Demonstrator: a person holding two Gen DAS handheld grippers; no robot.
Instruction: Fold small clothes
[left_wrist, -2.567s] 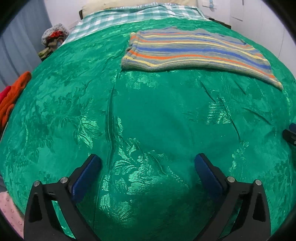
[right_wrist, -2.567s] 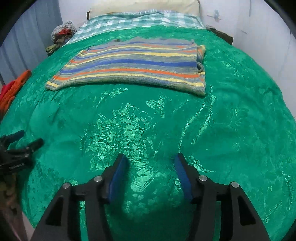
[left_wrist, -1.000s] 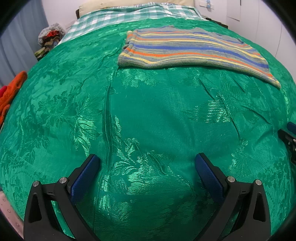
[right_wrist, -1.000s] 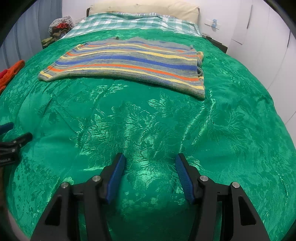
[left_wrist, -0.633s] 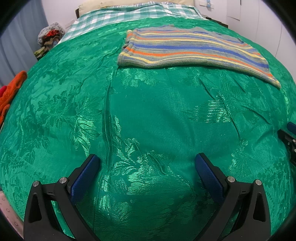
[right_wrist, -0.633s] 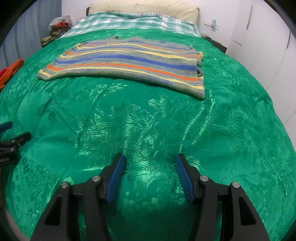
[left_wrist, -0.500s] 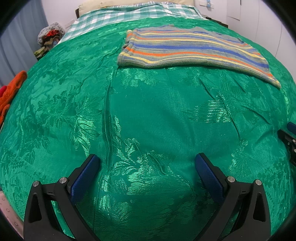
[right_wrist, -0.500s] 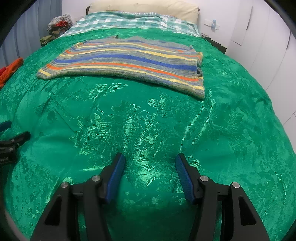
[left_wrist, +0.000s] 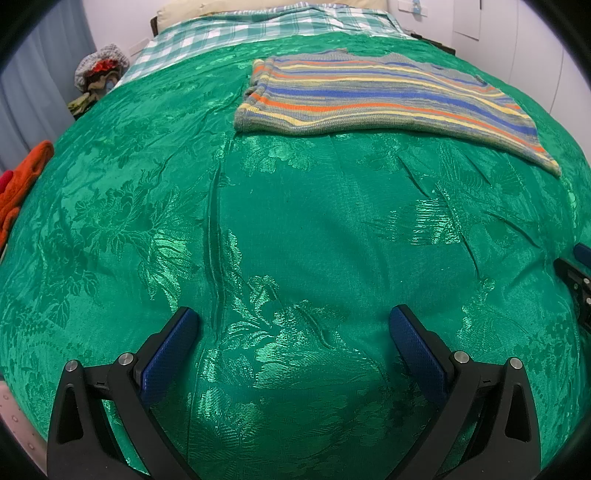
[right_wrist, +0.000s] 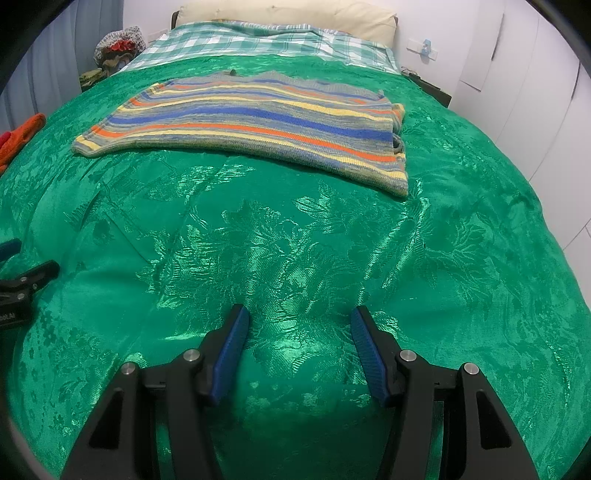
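A striped knit sweater (left_wrist: 373, 99), in grey, blue, orange and yellow, lies folded flat on the far half of a green bedspread (left_wrist: 295, 221). It also shows in the right wrist view (right_wrist: 258, 122). My left gripper (left_wrist: 293, 321) is open and empty, low over the near part of the bed, well short of the sweater. My right gripper (right_wrist: 299, 319) is open and empty, also over the near bedspread. The right gripper's tip shows at the right edge of the left wrist view (left_wrist: 576, 273). The left gripper's tip shows at the left edge of the right wrist view (right_wrist: 26, 280).
A checked sheet (right_wrist: 258, 40) and a cream pillow (right_wrist: 295, 14) lie at the head of the bed. Orange clothes (left_wrist: 22, 184) sit at the left edge. A pile of things (left_wrist: 99, 77) stands at the far left. White wall and cupboards (right_wrist: 535, 92) are on the right.
Both grippers have edged forward, so the sweater sits a little closer and larger in both views. Their jaws have stayed open.
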